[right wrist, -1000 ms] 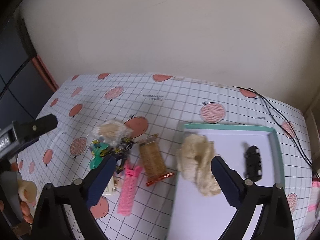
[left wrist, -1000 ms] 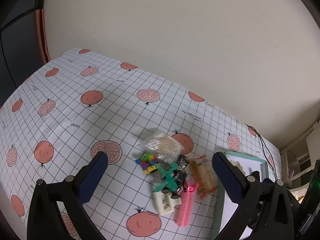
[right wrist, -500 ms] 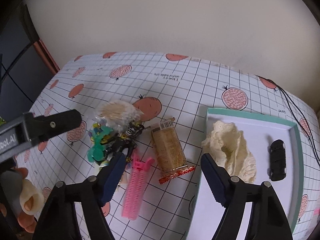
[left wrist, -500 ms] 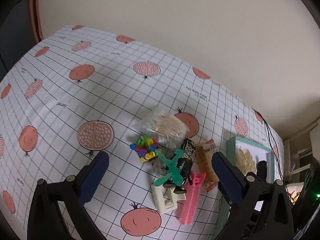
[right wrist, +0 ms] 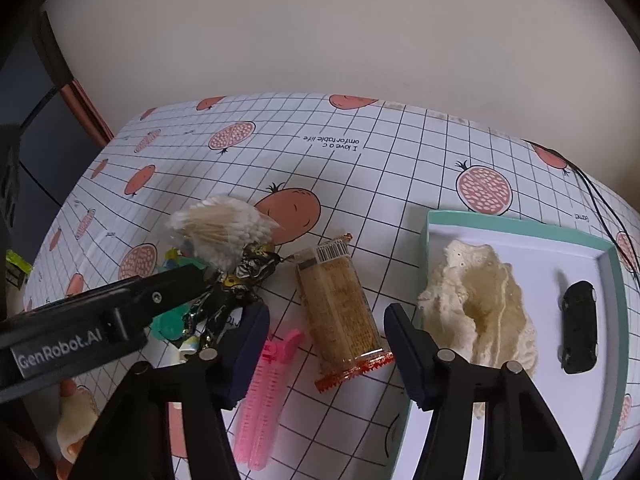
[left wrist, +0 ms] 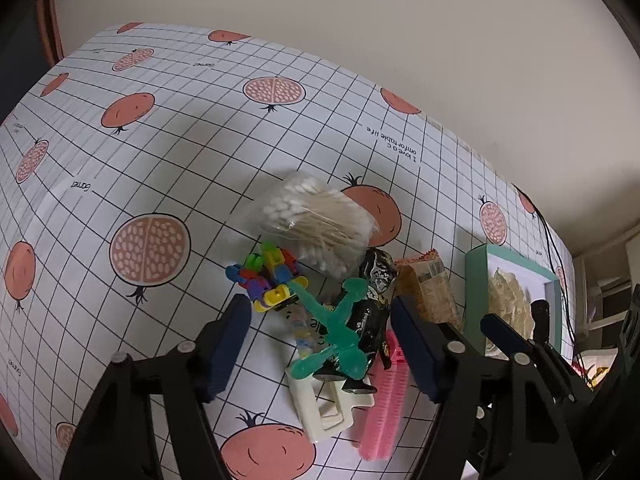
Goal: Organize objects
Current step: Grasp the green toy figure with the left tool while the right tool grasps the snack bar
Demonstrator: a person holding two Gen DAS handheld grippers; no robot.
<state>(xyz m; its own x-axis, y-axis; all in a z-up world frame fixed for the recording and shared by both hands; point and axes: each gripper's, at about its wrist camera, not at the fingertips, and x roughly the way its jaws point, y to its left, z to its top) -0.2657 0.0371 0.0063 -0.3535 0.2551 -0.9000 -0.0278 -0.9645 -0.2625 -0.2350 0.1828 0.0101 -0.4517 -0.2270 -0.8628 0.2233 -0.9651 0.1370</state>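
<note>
Snack packet (right wrist: 338,308) straddled by spread, empty right gripper (right wrist: 322,350); left gripper (left wrist: 318,344) likewise released.
Advise clamping across its wrapped middle, clear of pink comb (right wrist: 266,396), before lifting toward tray (right wrist: 520,226).

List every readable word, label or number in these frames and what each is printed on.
"GenRobot.AI": on the left gripper arm, seen from the right wrist.
"I love a comfortable life": on the tablecloth, upside down.
"Garnet": also on the tablecloth.
Barcode label on the snack packet: too small to read.
Black foil wrapper print: illegible.
</note>
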